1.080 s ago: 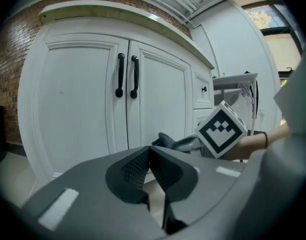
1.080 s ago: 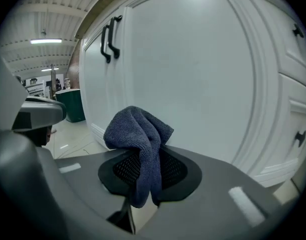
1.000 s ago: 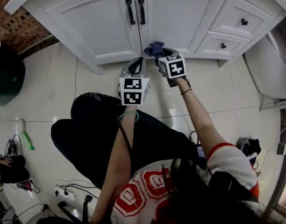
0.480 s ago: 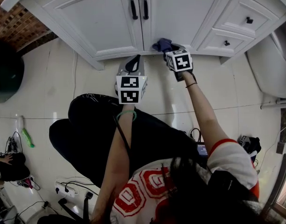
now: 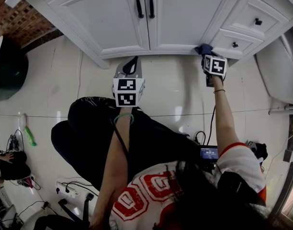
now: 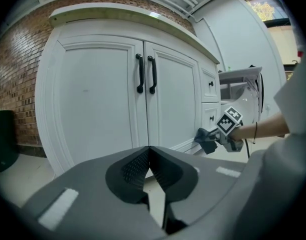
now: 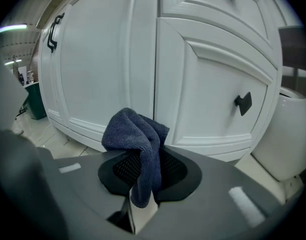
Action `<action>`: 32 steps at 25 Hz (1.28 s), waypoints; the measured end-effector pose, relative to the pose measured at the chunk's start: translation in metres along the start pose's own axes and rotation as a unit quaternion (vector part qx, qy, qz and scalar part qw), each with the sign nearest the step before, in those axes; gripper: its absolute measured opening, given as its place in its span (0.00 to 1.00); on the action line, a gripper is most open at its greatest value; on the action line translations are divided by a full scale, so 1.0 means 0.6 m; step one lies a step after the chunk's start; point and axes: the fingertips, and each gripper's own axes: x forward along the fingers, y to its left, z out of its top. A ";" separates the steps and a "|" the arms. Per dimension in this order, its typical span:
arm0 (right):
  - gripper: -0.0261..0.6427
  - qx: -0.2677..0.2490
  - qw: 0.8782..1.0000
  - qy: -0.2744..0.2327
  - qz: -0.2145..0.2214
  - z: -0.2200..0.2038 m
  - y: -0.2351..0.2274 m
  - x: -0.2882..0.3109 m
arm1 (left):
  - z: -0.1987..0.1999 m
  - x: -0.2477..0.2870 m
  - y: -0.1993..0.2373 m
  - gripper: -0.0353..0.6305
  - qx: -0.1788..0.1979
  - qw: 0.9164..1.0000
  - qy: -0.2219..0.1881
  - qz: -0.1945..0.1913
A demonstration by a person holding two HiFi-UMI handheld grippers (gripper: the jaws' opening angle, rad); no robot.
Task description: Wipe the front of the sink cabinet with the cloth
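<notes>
Far out to the left of the left gripper (image 5: 132,61), a dark green bin (image 5: 6,71) stands on the pale tiled floor (image 5: 65,95) beside a red brick wall (image 5: 22,25). The left gripper hovers over the tiles, well short of the white panelled sink cabinet (image 5: 108,20) and aimed at its left door. Its jaws are pressed together with nothing between them, as the left gripper view shows (image 6: 149,153). The cube on it carries black-and-white square markers, patterns only, no letters.

Above and just right of this gripper, two black bar handles (image 5: 143,4) stand side by side where the double doors meet.

Further right, the right gripper (image 5: 205,55) reaches to the foot of the cabinet. Its jaws are clamped on a dark blue terry cloth (image 7: 138,134), which bunches up above the jaws (image 7: 145,161) and hangs down between them. From the head camera the cloth (image 5: 204,48) lies against the cabinet's bottom rail, at the post between the right door and the lower drawer. This gripper's cube also shows only square markers.

Right of it, each of the two drawers has a small black knob (image 5: 235,45). Beyond them stands a white rounded fixture (image 5: 280,66).

The person's white shirt (image 5: 146,200) bears red print, too cropped to read.
</notes>
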 end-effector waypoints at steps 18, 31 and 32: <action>0.16 -0.062 0.982 -0.036 0.177 0.046 0.422 0.012 | -0.045 -0.070 0.068 0.05 -0.019 1.000 0.000 0.021; 0.16 -0.069 0.972 -0.013 0.226 0.066 0.613 0.058 | -0.064 -0.104 0.100 0.05 -0.043 0.998 0.001 0.038; 0.16 -0.071 0.970 -0.015 0.232 0.073 0.634 0.060 | -0.070 -0.109 0.104 0.05 -0.044 0.998 0.004 0.040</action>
